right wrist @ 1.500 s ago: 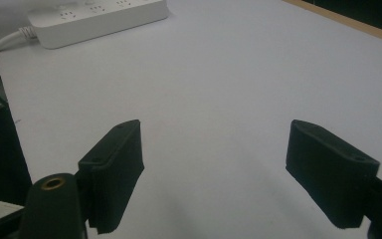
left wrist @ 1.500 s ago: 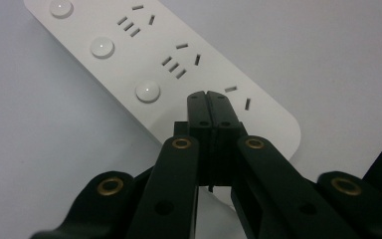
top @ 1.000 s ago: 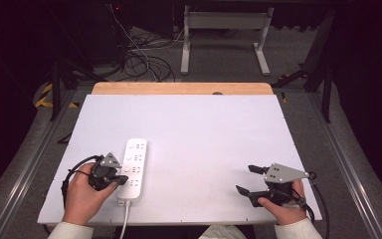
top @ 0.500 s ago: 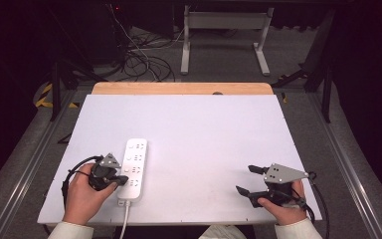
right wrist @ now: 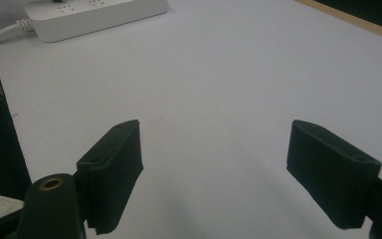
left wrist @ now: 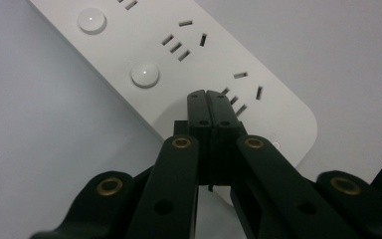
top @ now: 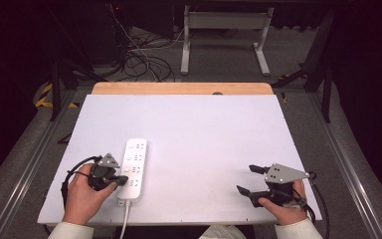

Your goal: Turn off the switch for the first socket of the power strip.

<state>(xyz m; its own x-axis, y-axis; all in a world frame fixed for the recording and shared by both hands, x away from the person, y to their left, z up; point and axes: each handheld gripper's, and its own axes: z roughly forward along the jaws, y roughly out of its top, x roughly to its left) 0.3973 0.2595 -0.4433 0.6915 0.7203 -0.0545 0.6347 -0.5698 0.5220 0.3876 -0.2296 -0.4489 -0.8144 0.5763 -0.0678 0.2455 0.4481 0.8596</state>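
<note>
On the left, my left claw [top: 118, 180] sits with its jaws pressed flat together, nothing between them, and the joined tips rest on or just above the white power strip [top: 134, 169]. I judge I hold it closed on purpose: a single blunt point suits pressing one of the round switch buttons [left wrist: 144, 74] far better than a spread pair would. The strip lies lengthwise near the desk's [top: 204, 129] front left edge, its cord [top: 125, 221] running off toward me, which keeps it within easy reach of that hand.

From the left gripper view I cannot tell whether the tips truly touch the strip's face or hover over it; the jaws cover the spot beneath them, between a socket and the rounded end.

Moving right, the middle of the desk is bare. My right claw [top: 251, 180] rests near the front right edge, jaws spread wide, well apart from the strip and holding nothing; I read it as parked out of the way. In its own view the strip [right wrist: 97, 17] is cut off at the top left corner.
</note>
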